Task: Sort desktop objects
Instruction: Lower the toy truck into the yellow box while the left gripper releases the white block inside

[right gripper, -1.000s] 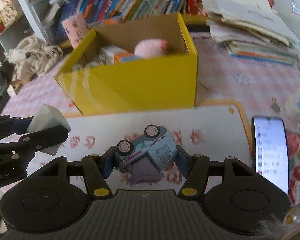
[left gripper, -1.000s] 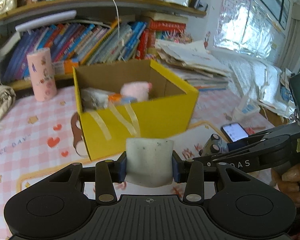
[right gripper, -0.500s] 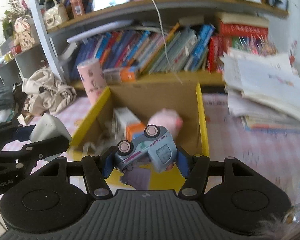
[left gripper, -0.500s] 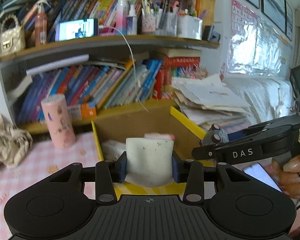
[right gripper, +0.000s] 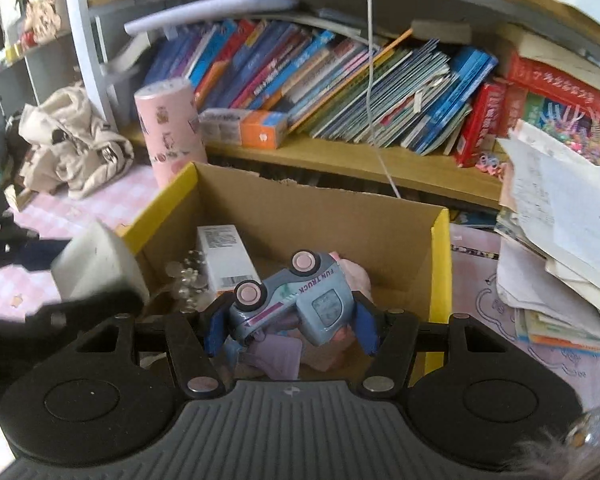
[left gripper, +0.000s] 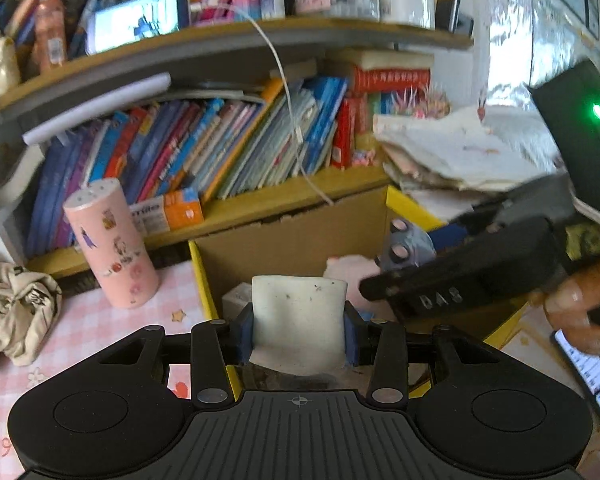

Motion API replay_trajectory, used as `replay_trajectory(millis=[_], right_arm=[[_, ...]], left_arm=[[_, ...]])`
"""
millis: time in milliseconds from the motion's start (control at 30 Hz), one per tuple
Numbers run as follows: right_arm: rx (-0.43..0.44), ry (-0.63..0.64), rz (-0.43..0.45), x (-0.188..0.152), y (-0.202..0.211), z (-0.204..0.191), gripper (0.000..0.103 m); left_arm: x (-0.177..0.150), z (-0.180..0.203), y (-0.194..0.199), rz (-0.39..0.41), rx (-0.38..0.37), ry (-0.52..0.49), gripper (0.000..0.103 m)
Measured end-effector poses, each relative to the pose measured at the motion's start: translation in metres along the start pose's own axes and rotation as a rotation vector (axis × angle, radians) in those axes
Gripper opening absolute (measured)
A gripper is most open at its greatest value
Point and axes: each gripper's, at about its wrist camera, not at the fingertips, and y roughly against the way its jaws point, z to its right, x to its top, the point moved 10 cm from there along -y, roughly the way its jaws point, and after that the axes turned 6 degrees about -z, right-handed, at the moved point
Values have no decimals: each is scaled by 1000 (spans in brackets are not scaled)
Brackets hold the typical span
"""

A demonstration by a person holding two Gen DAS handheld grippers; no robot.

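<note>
Yellow box [right gripper: 440,264] under two tongs: one eraser [left gripper: 298,328], one truck [right gripper: 296,300].

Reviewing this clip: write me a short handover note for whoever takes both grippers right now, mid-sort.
Left gripper: shut on a white eraser, held above the yellow box.
Right gripper: shut on a blue toy truck, upside down, wheels up, over the box's open top.
Already in the box: a white carton and a pink soft toy.
Left: release the truck and the eraser into the box. A phone lies on the desk beside the box.
</note>
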Motion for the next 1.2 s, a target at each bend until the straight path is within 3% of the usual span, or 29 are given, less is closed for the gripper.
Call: replay_trajectory(millis=[367,500,800,1133,1200], right_arm=[[48,62,-67,25,-46,-10,59],[71,91,-103,24,-59,-19,59],[88,100,-154,28,-78,-26,59],[106,86,-150,33,-82,-30,59],[107,93,-149,32,-81,-32,59]], left_arm=[[-19,8,-44,-119,-14,-58,40],[-22,5,-48,-134,-24,-38,41],[-21,4,-50,-135,-22,-38,43],[-19,3,-50,-135,-8,-33,47],[-17,2,-46,-118,6,-39,58]])
